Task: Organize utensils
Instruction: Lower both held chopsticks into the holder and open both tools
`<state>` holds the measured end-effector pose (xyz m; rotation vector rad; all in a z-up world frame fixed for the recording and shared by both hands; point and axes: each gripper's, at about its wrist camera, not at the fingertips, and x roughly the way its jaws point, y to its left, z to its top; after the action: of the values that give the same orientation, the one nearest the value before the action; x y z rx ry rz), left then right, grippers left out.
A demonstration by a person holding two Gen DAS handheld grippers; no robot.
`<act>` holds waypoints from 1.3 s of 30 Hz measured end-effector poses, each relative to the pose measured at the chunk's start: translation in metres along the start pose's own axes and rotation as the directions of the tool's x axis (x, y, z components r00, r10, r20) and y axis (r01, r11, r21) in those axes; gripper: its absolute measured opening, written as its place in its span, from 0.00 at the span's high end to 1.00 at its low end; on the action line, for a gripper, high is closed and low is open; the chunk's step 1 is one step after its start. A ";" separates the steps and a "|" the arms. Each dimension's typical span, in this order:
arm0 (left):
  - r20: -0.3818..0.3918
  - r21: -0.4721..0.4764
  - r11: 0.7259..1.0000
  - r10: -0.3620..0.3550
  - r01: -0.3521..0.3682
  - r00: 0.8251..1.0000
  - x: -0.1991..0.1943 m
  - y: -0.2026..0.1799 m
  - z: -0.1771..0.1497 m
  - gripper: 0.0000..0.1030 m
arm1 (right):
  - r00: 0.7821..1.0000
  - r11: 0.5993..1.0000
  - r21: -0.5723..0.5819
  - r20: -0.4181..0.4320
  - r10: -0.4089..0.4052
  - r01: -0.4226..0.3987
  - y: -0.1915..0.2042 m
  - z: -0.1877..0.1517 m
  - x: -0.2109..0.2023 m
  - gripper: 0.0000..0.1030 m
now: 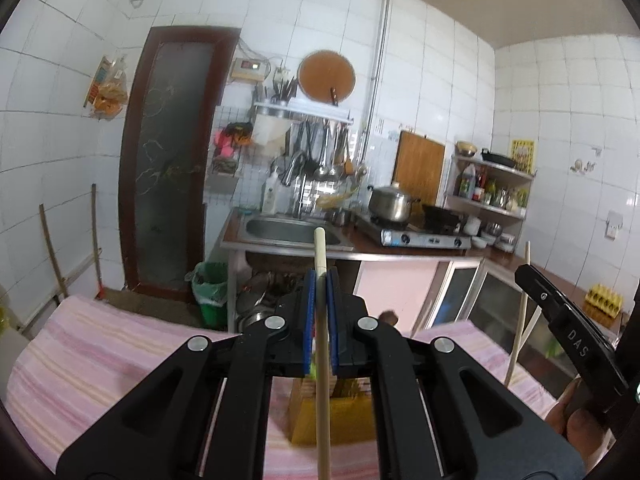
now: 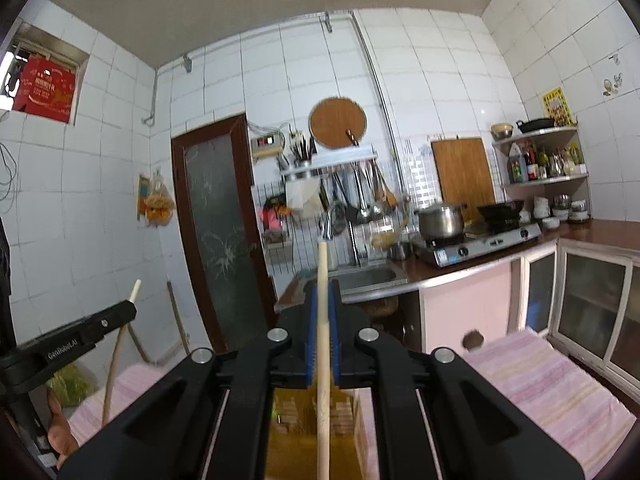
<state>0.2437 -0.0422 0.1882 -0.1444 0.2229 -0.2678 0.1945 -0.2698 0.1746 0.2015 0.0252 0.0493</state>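
Note:
My left gripper (image 1: 321, 280) is shut on a pale wooden chopstick (image 1: 322, 360) that stands nearly upright between its blue pads, its top poking above the fingers. My right gripper (image 2: 323, 292) grips a second chopstick (image 2: 323, 360) the same way. Beneath both hangs a yellow wooden utensil box (image 1: 340, 416) (image 2: 296, 436) resting on the pink striped cloth (image 1: 100, 360). Each view catches the other tool: the right gripper (image 1: 528, 276) with its chopstick (image 1: 520, 320) at the right edge, the left gripper (image 2: 128, 312) with its chopstick (image 2: 116, 352) at the left edge.
Ahead stands a kitchen counter with a steel sink (image 1: 288, 230), a gas stove (image 1: 424, 236) bearing a pot (image 1: 390, 202) and a wok, and a corner shelf (image 1: 488, 184). A dark door (image 1: 168, 160) and a green bin (image 1: 210, 292) are at the left. A hand (image 1: 576, 420) holds the right tool.

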 end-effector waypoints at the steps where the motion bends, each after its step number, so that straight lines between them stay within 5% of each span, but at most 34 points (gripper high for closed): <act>1: 0.008 0.004 1.000 -0.003 0.003 1.000 0.004 -0.002 0.003 0.96 | 1.000 1.000 -0.001 0.012 0.002 -0.002 0.001 0.002 0.003 0.94; 9: 0.100 -0.029 0.995 -0.088 0.091 0.991 0.050 -0.008 0.013 0.96 | 0.994 0.999 -0.023 0.109 0.029 -0.026 0.006 0.014 0.053 0.94; 17: 0.096 -0.064 0.987 -0.138 0.144 0.986 0.104 0.001 -0.006 0.96 | 0.991 1.000 -0.020 0.134 0.021 -0.019 -0.004 -0.004 0.088 0.94; 25: 0.122 -0.070 0.989 -0.117 0.126 0.986 0.140 0.005 -0.005 0.96 | 0.990 0.999 -0.034 0.141 0.017 -0.013 -0.008 -0.012 0.105 0.94; 39: 0.127 0.100 0.994 -0.049 0.037 0.991 0.175 -0.019 -0.030 0.95 | 0.997 0.998 -0.058 0.076 0.015 -0.011 -0.008 -0.033 0.128 0.94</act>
<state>0.3966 -0.1125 0.1275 -0.0700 0.0775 -0.3105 0.3219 -0.2646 0.1378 0.1461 -0.0539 0.0551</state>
